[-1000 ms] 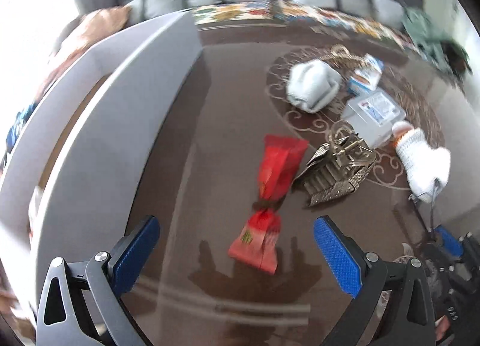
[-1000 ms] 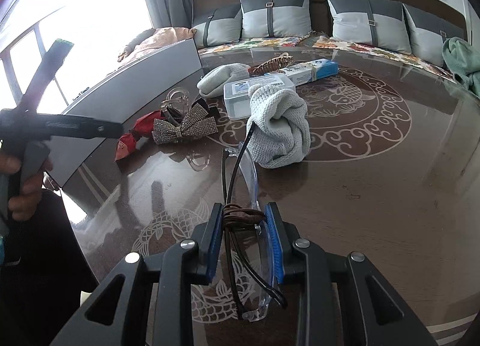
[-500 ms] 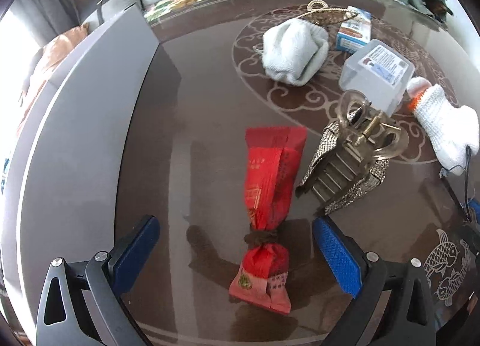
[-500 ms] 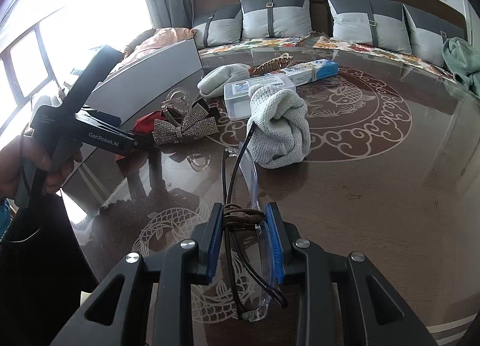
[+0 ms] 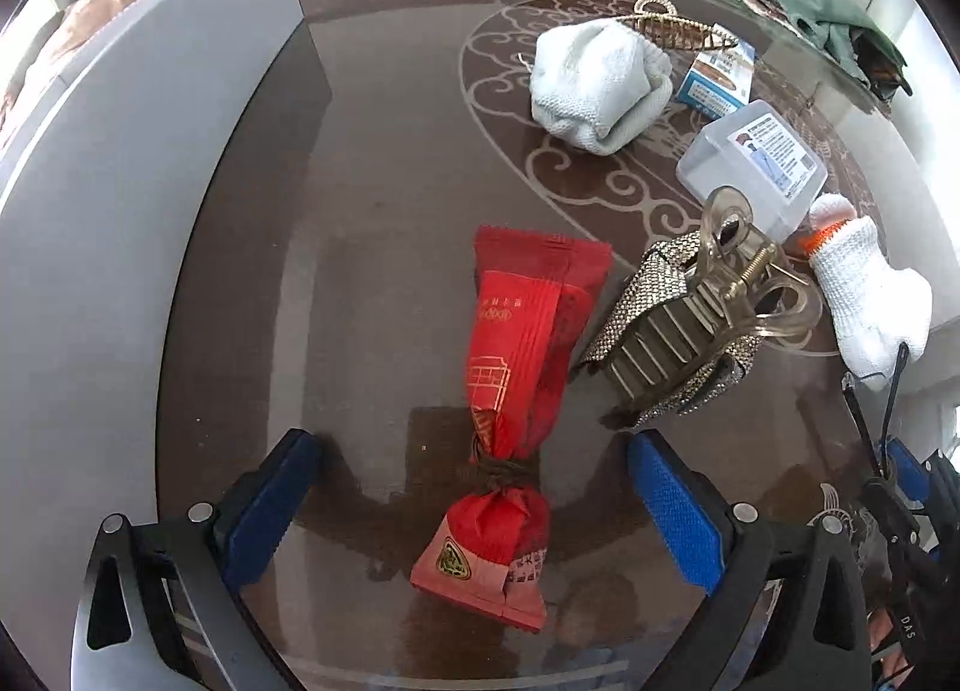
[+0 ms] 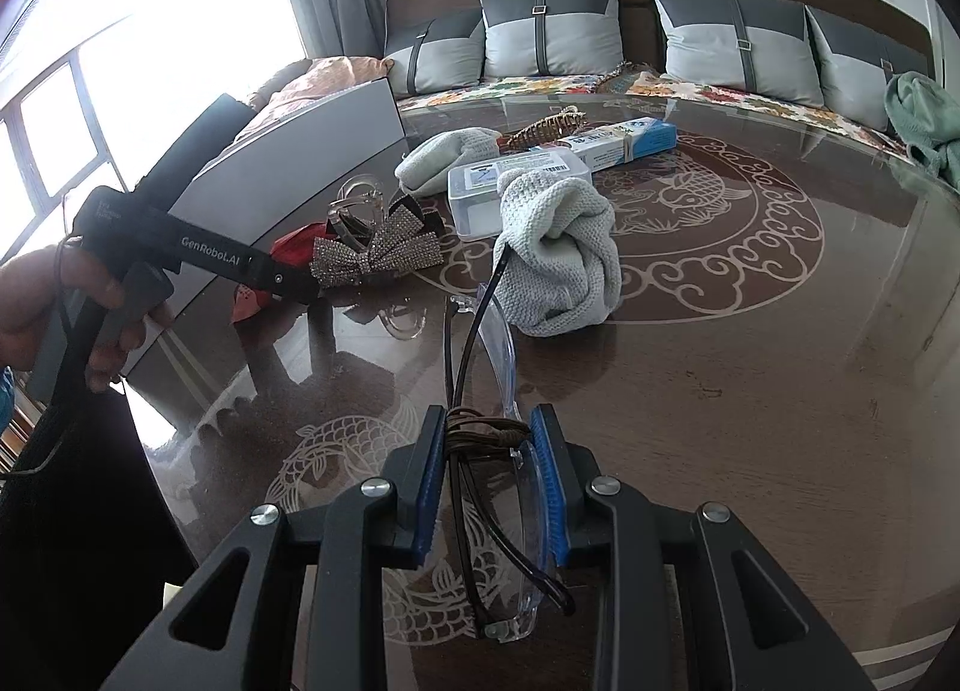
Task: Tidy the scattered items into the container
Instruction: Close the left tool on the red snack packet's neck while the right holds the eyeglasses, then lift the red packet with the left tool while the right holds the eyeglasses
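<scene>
My left gripper (image 5: 474, 487) is open, its blue pads either side of a red snack packet (image 5: 516, 391) tied with brown string, lying on the glass table. The packet is partly hidden behind the left gripper in the right wrist view (image 6: 288, 253). My right gripper (image 6: 489, 487) is shut on folded clear glasses (image 6: 498, 391) bound with brown cord, low over the table. The grey container (image 5: 108, 223) stands at the left; it also shows in the right wrist view (image 6: 300, 163).
A rhinestone bow hair clip (image 5: 690, 331) lies right of the packet. Two rolled white socks (image 5: 594, 85) (image 6: 558, 259), a clear plastic box (image 5: 756, 169), a blue-white carton (image 6: 618, 142) and a woven fish ornament (image 6: 546, 130) lie further out. A sofa with cushions (image 6: 552, 40) lies beyond.
My left gripper has dropped and moved forward over the red packet, which now lies between its open pads. The right gripper has held still with the glasses.
</scene>
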`<state>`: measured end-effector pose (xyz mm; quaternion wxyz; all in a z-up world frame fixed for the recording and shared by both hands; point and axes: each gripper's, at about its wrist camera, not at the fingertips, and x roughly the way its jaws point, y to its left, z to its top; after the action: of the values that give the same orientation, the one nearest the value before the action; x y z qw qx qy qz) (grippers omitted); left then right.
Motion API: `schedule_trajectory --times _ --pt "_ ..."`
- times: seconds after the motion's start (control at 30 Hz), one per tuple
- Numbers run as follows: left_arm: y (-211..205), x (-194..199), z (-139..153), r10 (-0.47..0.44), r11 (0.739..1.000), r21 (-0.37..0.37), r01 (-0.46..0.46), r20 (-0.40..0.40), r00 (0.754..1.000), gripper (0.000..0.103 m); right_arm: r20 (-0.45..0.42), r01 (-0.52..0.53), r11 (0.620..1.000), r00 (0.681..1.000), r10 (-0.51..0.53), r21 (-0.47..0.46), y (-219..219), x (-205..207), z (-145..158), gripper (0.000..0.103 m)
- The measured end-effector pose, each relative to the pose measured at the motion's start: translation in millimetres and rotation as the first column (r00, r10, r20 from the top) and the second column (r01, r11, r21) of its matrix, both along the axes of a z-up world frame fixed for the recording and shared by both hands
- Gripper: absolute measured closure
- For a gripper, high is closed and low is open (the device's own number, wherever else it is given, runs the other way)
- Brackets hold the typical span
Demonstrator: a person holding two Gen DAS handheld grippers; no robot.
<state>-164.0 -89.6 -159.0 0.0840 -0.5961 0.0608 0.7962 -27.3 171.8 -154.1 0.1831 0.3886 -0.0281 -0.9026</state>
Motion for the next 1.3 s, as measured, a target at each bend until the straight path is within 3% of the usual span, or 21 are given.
schedule_trajectory --times 0.07,0.1,0.13,0.17,0.2,0.23,0.37,0.57,0.77,1.1,1.3 --pt "-2.3 -1.8 2.5 -0.012 1.0 -0.008 0.013 0.029 1.0 0.0 0.0 0.0 1.0 1.0 0.0 -0.002 0.5 -0.4 -0.1 0.074" --pt "-3.1 -0.9 4.2 -0.012 1.0 -0.007 0.013 0.023 1.0 0.007 0.001 0.0 1.0 1.0 0.0 -0.003 0.8 -0.6 -0.2 0.074" --pt "-4.7 1.7 9.1 -0.012 1.0 -0.002 0.012 0.003 1.0 0.027 0.001 0.0 1.0 1.0 0.0 -0.004 1.3 -0.8 -0.3 0.074" --pt "-6.5 4.6 14.8 -0.012 1.0 0.004 0.012 -0.02 1.0 0.038 0.001 0.0 1.0 1.0 0.0 -0.006 1.7 -1.2 -0.4 0.074" --pt "-8.3 7.6 20.6 -0.011 1.0 0.01 0.011 -0.042 0.999 0.076 0.001 0.0 1.0 1.0 0.0 -0.007 2.0 -1.7 -0.5 0.074" --pt "-9.4 10.4 22.6 -0.011 1.0 0.013 0.012 -0.049 0.999 0.083 0.001 0.0 1.0 1.0 0.0 -0.007 2.1 -1.8 -0.5 0.074" --pt "-9.1 25.0 27.3 -0.016 1.0 0.021 0.017 -0.067 0.998 0.083 0.0 0.0 1.0 1.0 0.0 -0.004 1.8 -2.3 -0.5 0.074" --pt "15.6 68.8 9.8 0.035 0.989 0.145 -0.023 -0.085 0.996 0.083 0.004 0.0 1.0 1.0 0.0 -0.02 4.3 -3.3 -0.8 0.074" --pt "36.6 114.6 9.2 0.061 0.979 0.201 -0.038 -0.107 0.992 0.083 0.027 0.015 1.0 1.0 -0.015 -0.009 4.8 0.3 1.5 0.075" --pt "55.9 123.7 3.6 0.085 0.98 0.19 -0.062 -0.116 0.99 0.084 0.08 0.042 0.999 0.996 -0.04 -0.021 8.8 5.8 4.1 0.075" --pt "64.6 130.4 3.9 0.09 0.99 0.125 -0.072 -0.147 0.985 0.084 0.071 0.039 0.999 0.997 -0.039 0.002 5.3 8.4 3.8 0.075"
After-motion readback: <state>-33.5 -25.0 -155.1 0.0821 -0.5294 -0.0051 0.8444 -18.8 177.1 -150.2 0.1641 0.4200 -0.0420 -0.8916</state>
